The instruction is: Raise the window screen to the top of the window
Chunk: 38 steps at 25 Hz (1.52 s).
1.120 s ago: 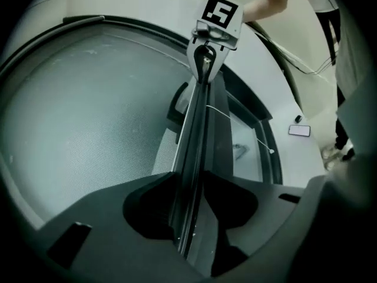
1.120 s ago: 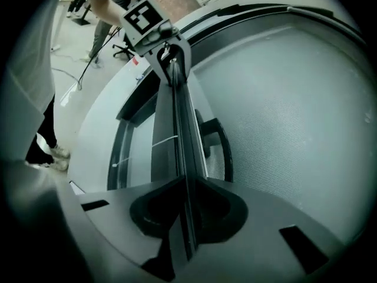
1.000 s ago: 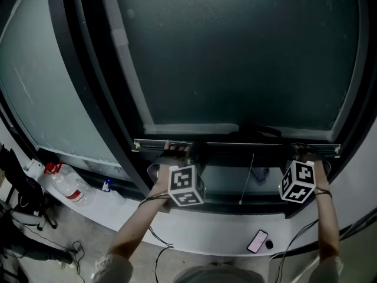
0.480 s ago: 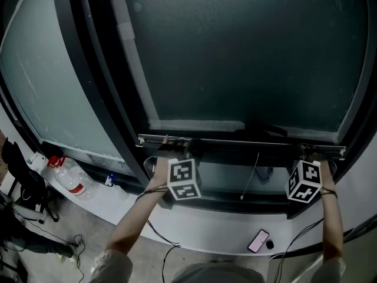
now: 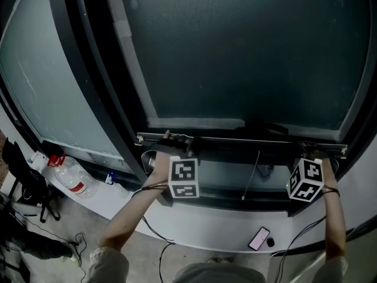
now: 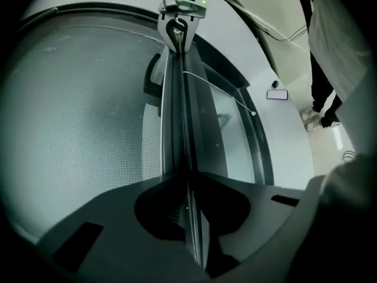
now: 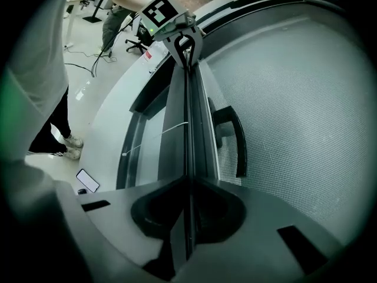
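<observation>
Screen: the window screen (image 5: pixel 247 52) is hanging down over the pane, and its bottom bar (image 5: pixel 241 141) is sitting low, just above the sill (image 5: pixel 224 226) and well short of the top.
Axis: the bar is running level from side to side, crossing both pairs of fingers.
Left gripper: the left gripper (image 5: pixel 178 145) is working the bar's left part. Its fingers have just been closing and are now pinching the bar's thin lip.
Right gripper: the right gripper (image 5: pixel 308 152) is pinching the same lip near the right end.
Nearer hand: neither, since both are touching the bar, with the pull cord (image 5: pixel 252 175) hanging between them.
Coming move: judging by this, a straight lift with both hands rising evenly.
Containers: a plastic bottle (image 5: pixel 69 184) is standing low at the left. Its contents are looking clear, perhaps water.
</observation>
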{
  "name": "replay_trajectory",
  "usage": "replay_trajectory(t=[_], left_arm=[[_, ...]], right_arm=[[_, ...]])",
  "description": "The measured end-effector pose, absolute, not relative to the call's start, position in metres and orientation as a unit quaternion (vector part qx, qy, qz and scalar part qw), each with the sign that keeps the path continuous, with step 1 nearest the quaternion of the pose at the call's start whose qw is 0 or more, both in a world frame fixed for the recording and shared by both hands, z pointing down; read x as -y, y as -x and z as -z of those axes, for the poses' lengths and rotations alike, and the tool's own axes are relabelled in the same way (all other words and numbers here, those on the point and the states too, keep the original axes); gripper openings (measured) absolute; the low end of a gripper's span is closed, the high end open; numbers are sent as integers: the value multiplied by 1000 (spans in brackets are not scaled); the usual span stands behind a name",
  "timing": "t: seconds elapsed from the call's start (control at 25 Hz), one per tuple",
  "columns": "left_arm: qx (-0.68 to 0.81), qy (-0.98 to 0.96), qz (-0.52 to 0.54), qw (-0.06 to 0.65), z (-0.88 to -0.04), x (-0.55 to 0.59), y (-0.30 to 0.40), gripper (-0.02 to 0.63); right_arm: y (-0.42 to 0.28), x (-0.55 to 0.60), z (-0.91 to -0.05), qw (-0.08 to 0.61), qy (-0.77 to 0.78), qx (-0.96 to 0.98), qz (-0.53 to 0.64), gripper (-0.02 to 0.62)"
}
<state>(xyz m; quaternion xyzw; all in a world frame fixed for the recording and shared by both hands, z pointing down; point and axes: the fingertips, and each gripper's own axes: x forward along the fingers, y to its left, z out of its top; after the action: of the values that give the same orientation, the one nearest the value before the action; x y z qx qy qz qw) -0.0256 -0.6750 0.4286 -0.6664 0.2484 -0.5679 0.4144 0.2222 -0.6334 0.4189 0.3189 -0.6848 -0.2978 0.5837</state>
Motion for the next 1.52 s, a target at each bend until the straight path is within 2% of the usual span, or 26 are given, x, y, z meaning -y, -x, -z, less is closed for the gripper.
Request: replay_trajectory(t=[0.28, 0.76, 0.88, 1.24, 1.52], left_arm=[[-229, 679, 596, 361, -432, 676, 26, 26], [-160, 723, 617, 265, -435, 673, 27, 18], [-138, 735, 615, 249, -437, 671, 26, 18], [-166, 733, 603, 266, -431, 672, 28, 18], [-215, 712, 592, 310, -376, 679, 27, 18]], right_arm=[[-222, 635, -418, 604, -294, 681, 290, 25], [-222, 632, -419, 676, -205, 694, 141, 17], [-223, 628, -426, 671, -181, 713, 94, 17], [-216, 632, -412, 669, -210, 694, 163, 17], [-218, 636, -359, 654, -256, 675, 224, 17]])
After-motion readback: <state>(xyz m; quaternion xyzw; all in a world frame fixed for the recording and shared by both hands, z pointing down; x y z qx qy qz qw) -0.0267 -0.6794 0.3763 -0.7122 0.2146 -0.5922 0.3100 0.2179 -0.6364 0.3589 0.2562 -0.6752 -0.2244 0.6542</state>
